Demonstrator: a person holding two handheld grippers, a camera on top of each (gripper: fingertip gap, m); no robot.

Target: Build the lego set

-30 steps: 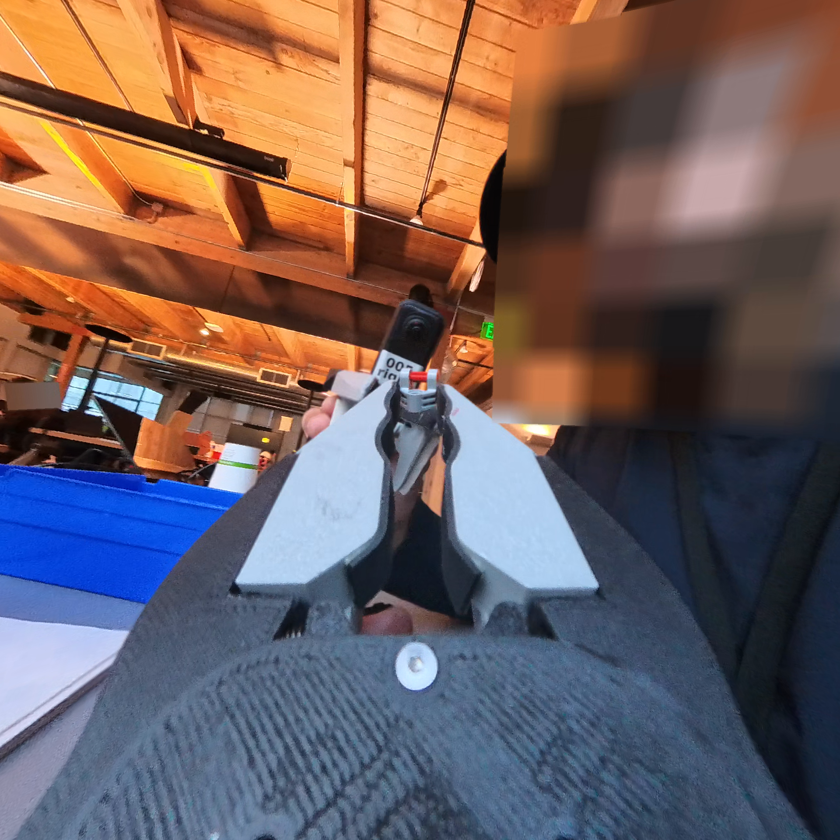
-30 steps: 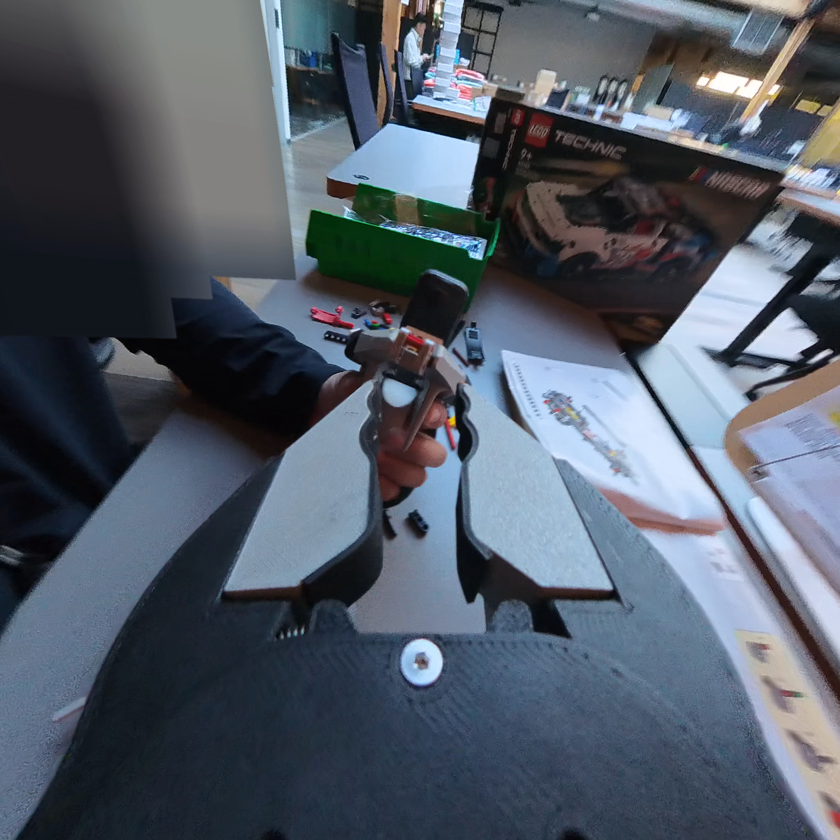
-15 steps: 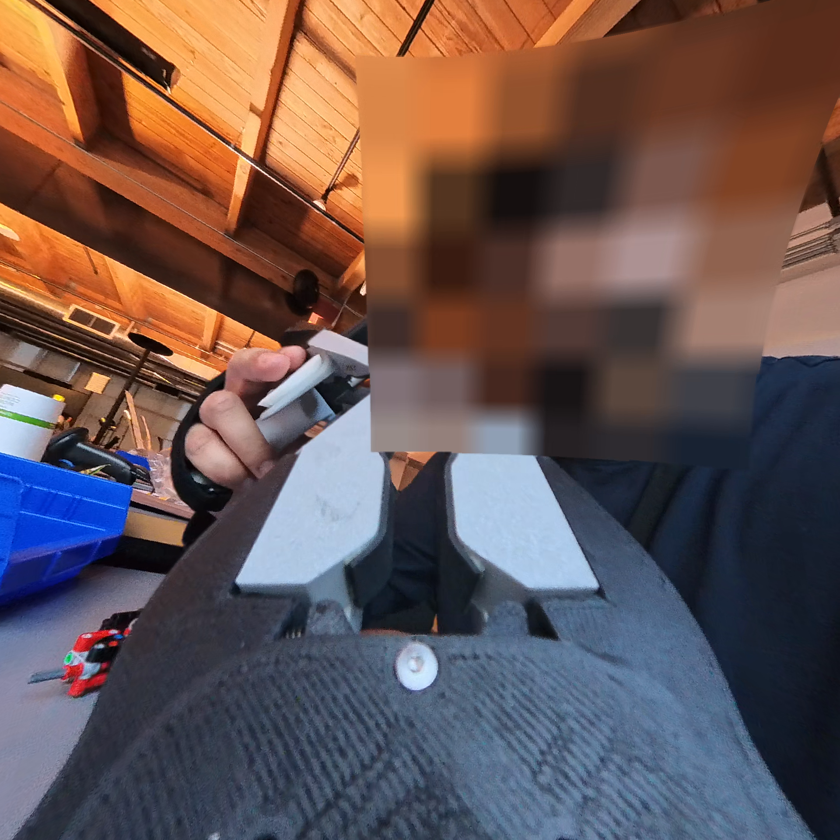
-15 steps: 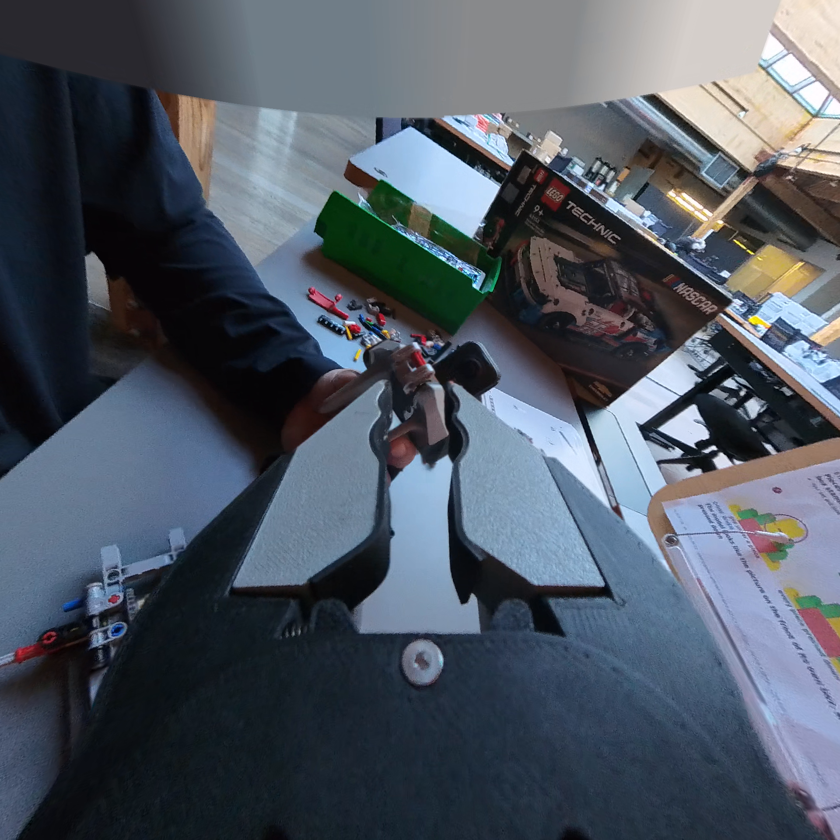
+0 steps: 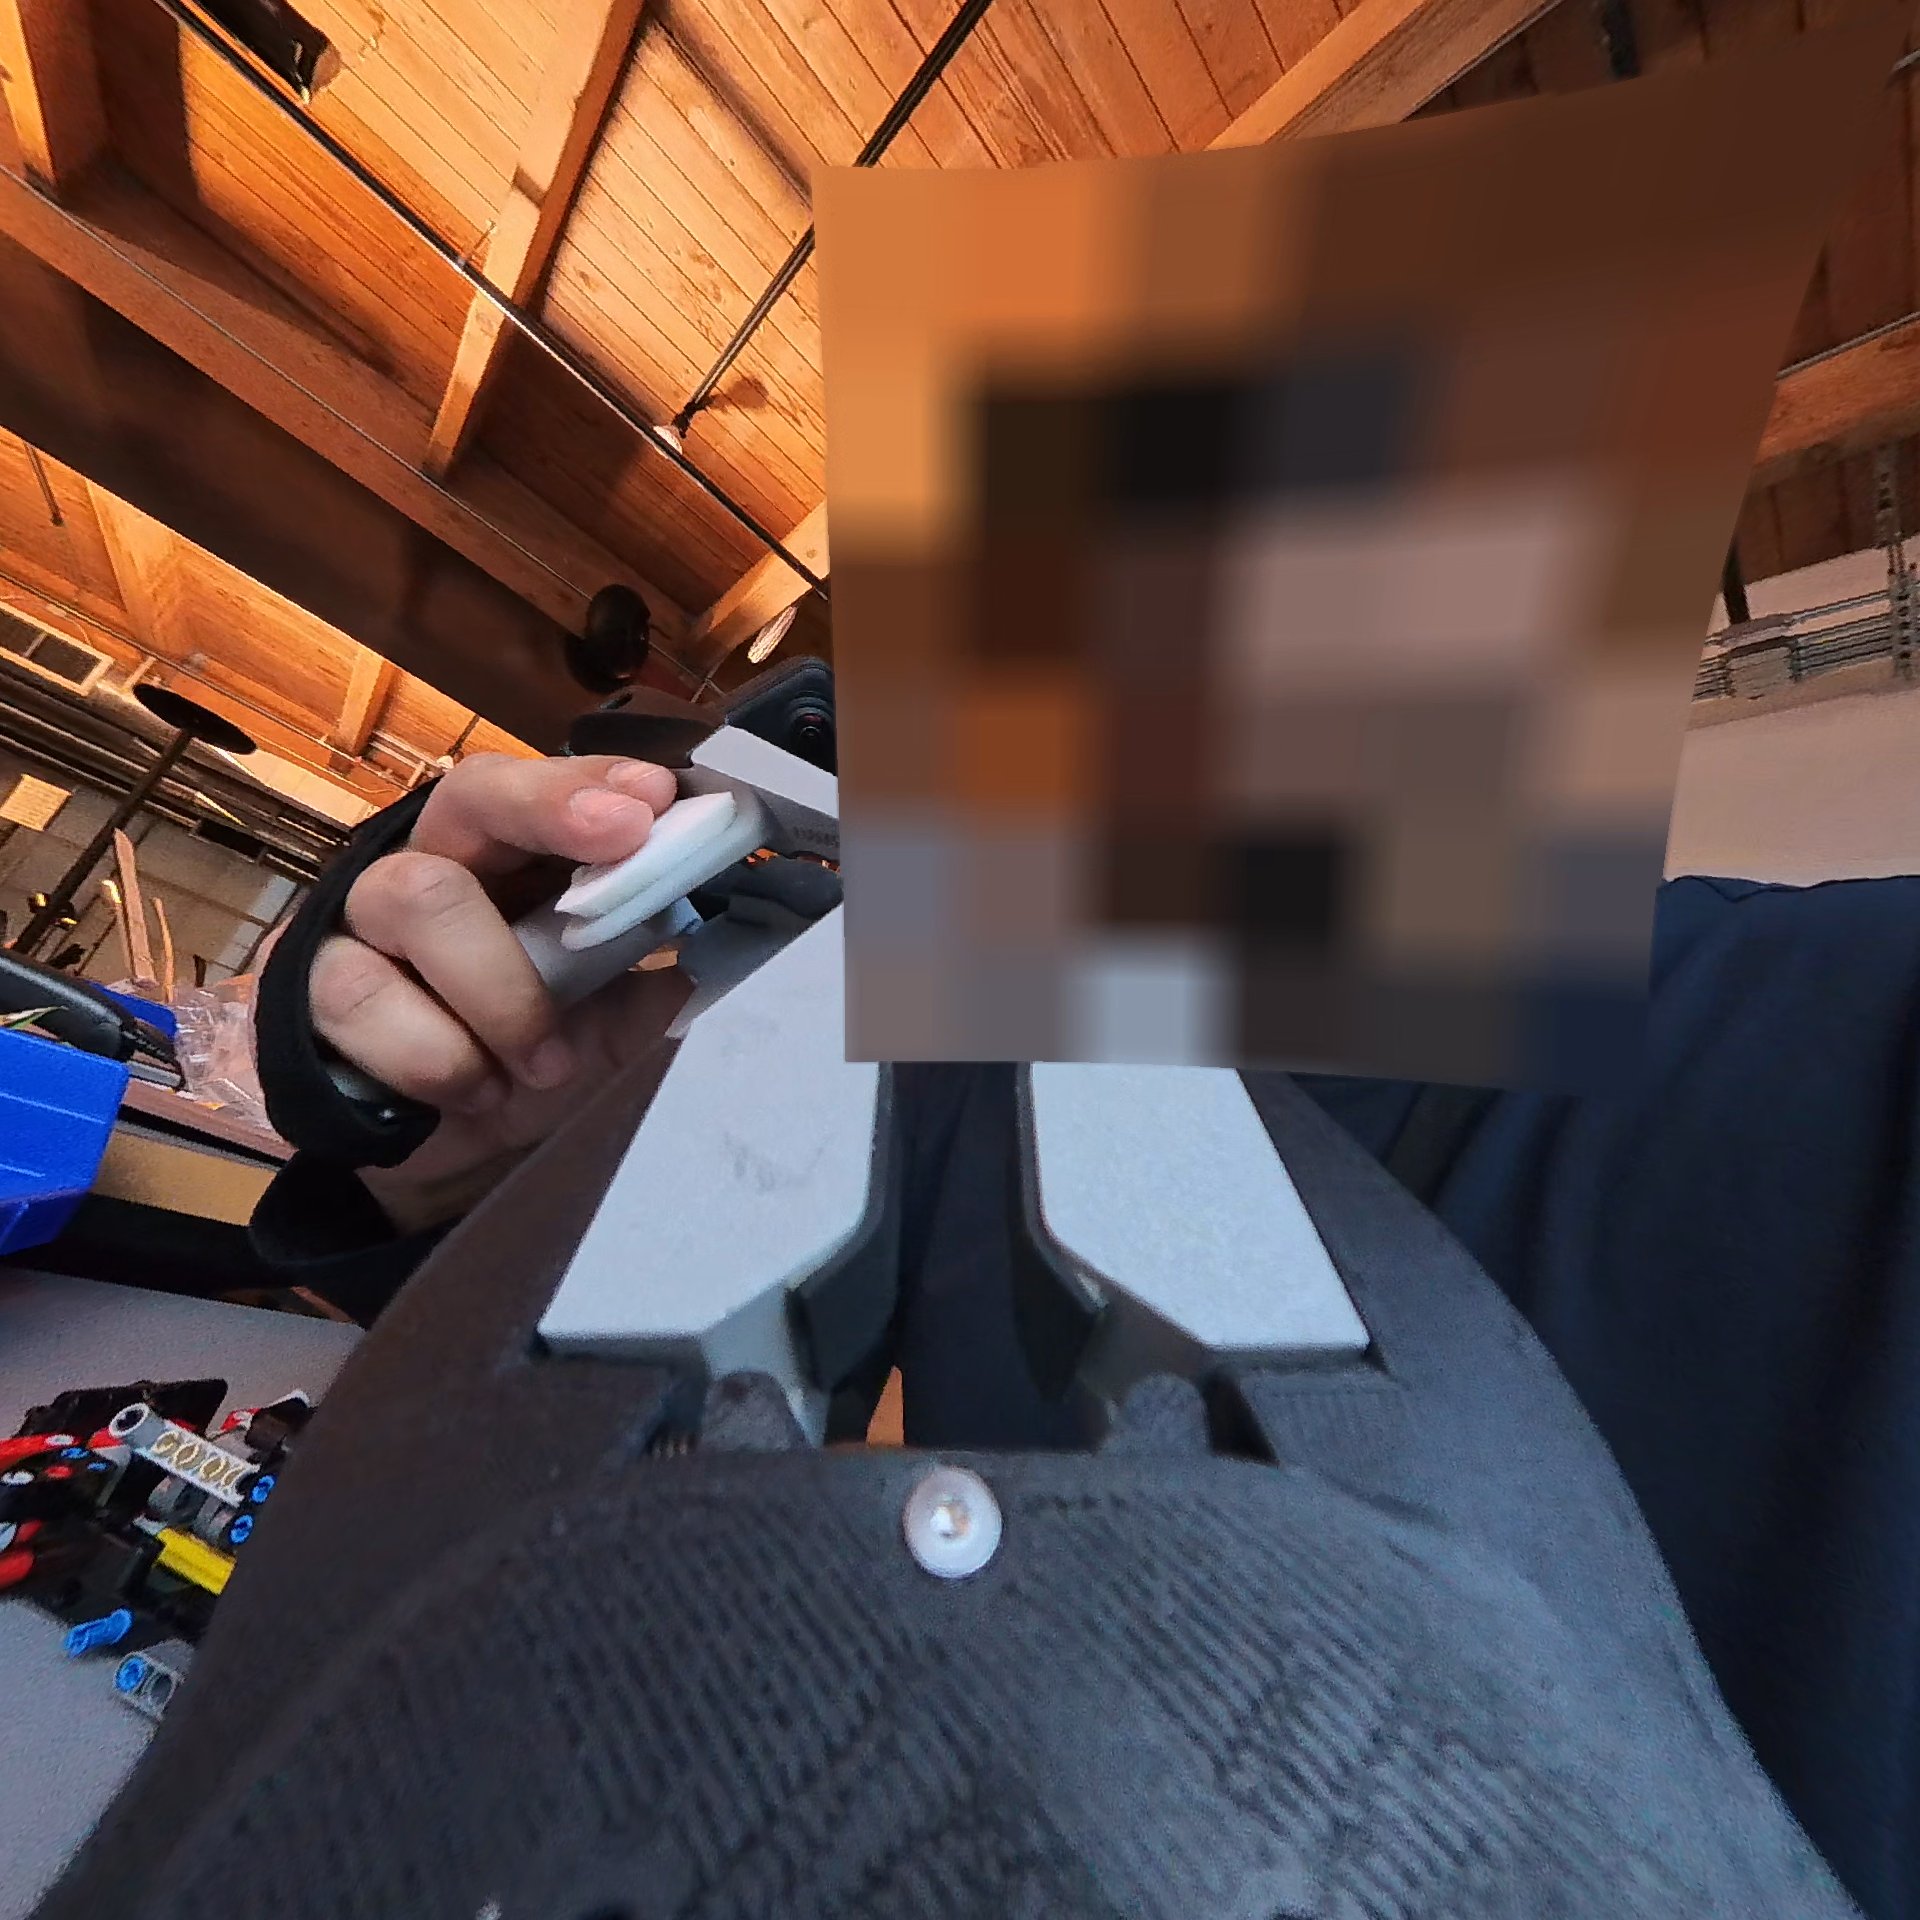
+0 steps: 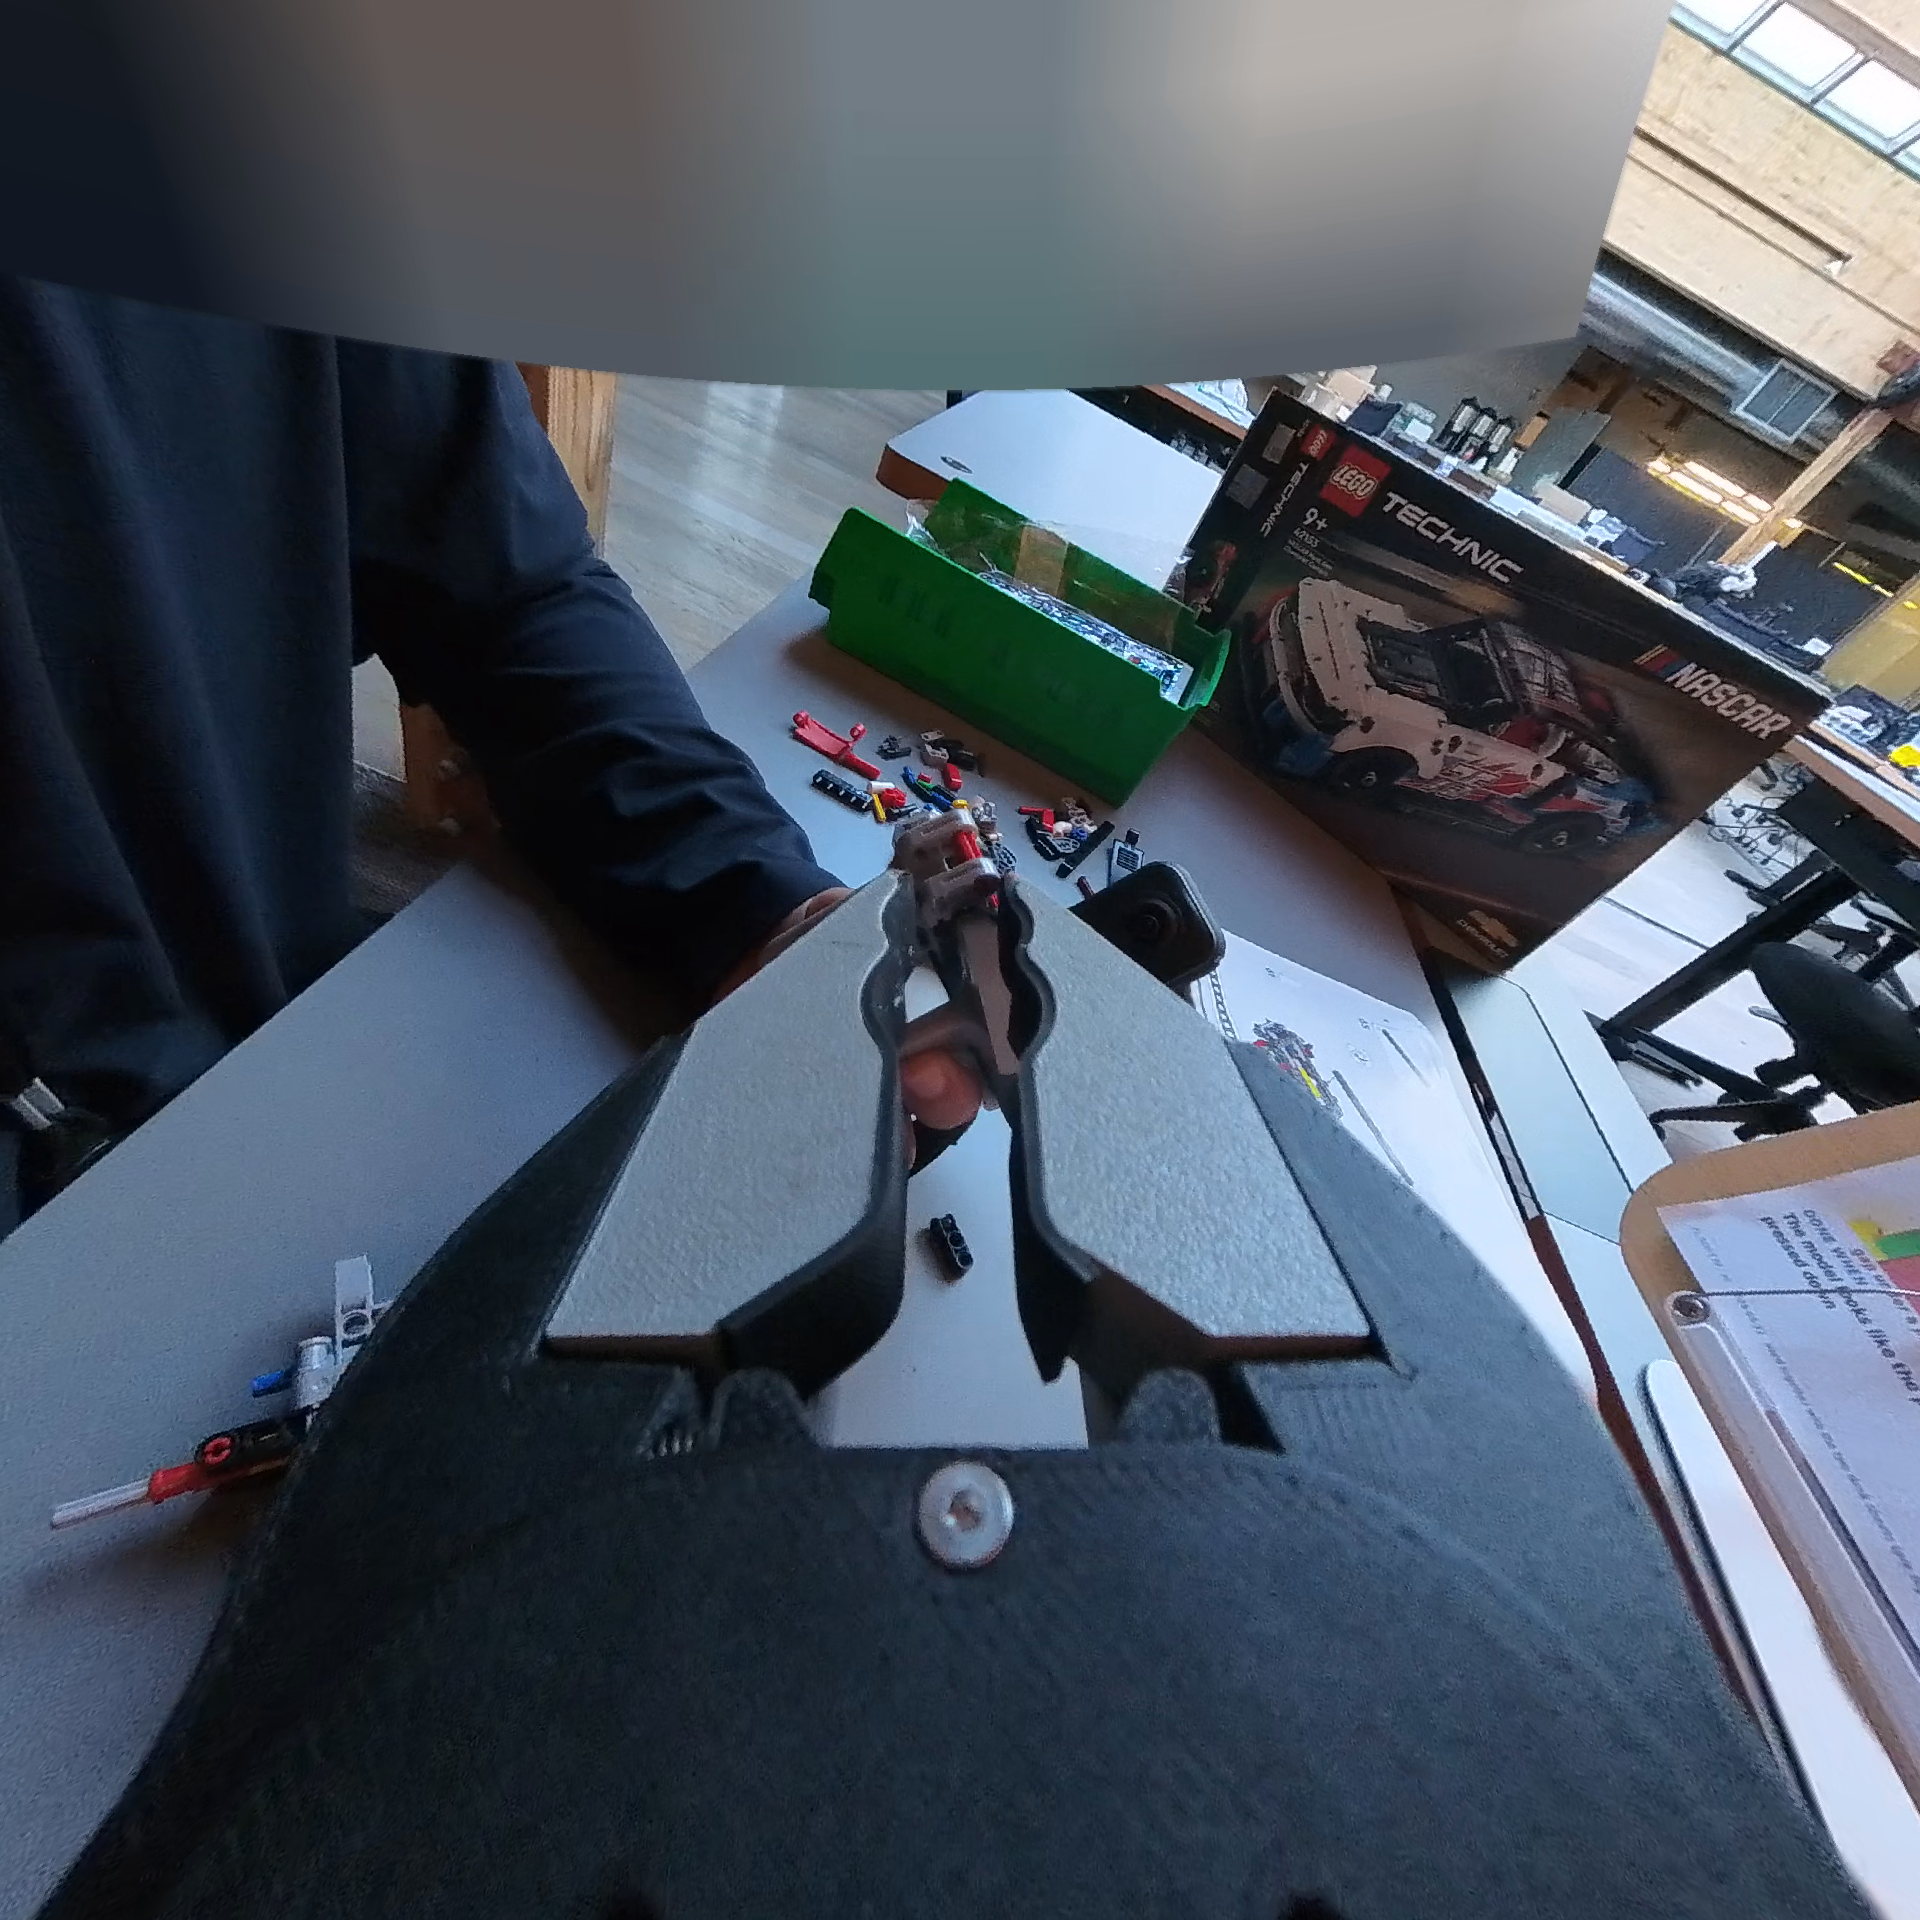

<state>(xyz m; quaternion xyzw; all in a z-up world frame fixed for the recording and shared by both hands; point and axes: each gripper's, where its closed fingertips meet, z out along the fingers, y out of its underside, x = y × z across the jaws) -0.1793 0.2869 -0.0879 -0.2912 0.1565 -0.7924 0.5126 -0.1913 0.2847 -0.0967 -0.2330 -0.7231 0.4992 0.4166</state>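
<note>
Right gripper point(image 6: 951, 904): jaws narrowed to a slim gap, pads pinching the grey-and-red brick assembly point(image 6: 940, 852) above the grey table point(image 6: 312, 1091), near the loose bricks point(image 6: 914, 779). Left gripper point(image 5: 956, 1101): fingertips hidden, so its state cannot be told. Recommended: grip squarely and apply no twist, as the assembly could likely pivot.

1. Both grippers point(image 6: 961, 894) look the same: chunky black textured body, and one silver screw point(image 6: 964, 1509) dead centre.
2. Fingers point(image 6: 769, 1132) are flat grey plates with wavy black inner edges.
3. Person's wearing a dark navy sleeve point(image 6: 582, 727) and a black wrist strap point(image 5: 301, 1049).
</note>
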